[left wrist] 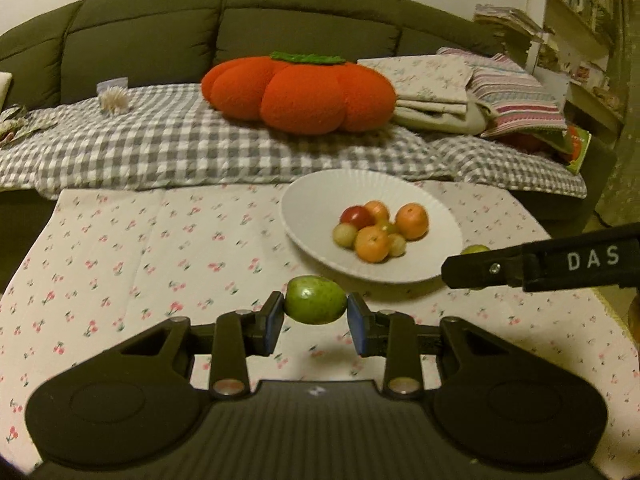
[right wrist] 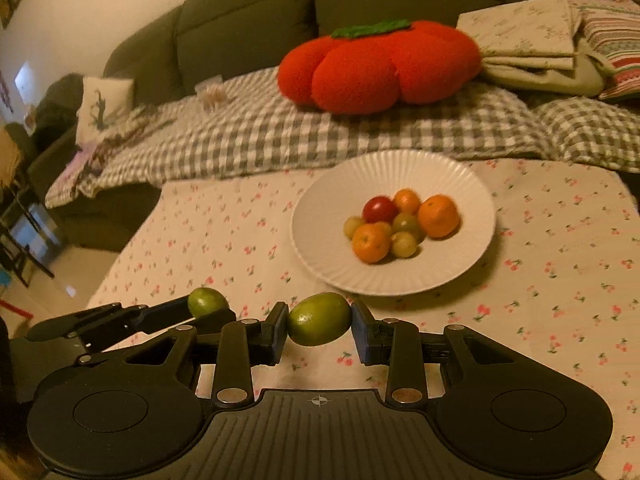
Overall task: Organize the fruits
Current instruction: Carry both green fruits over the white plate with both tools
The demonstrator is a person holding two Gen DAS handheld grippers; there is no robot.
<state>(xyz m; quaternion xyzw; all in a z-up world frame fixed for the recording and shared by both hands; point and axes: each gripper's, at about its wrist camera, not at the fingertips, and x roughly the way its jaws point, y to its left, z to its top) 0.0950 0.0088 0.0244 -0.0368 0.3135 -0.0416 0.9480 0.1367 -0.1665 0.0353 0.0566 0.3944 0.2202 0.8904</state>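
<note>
Left hand-held gripper pinches a smooth oval green fruit between blue pads, above the cherry-print cloth on the surface, near the ribbed white plate. Right hand-held gripper clamps a second green fruit, likewise just short of the plate's rim. Plate holds glossy oranges, a red tomato and pale green fruits. Only the left view shows "DAS" lettering on the right unit's side. Beyond, a fuzzy orange pumpkin cushion rests on a gingham blanket.
</note>
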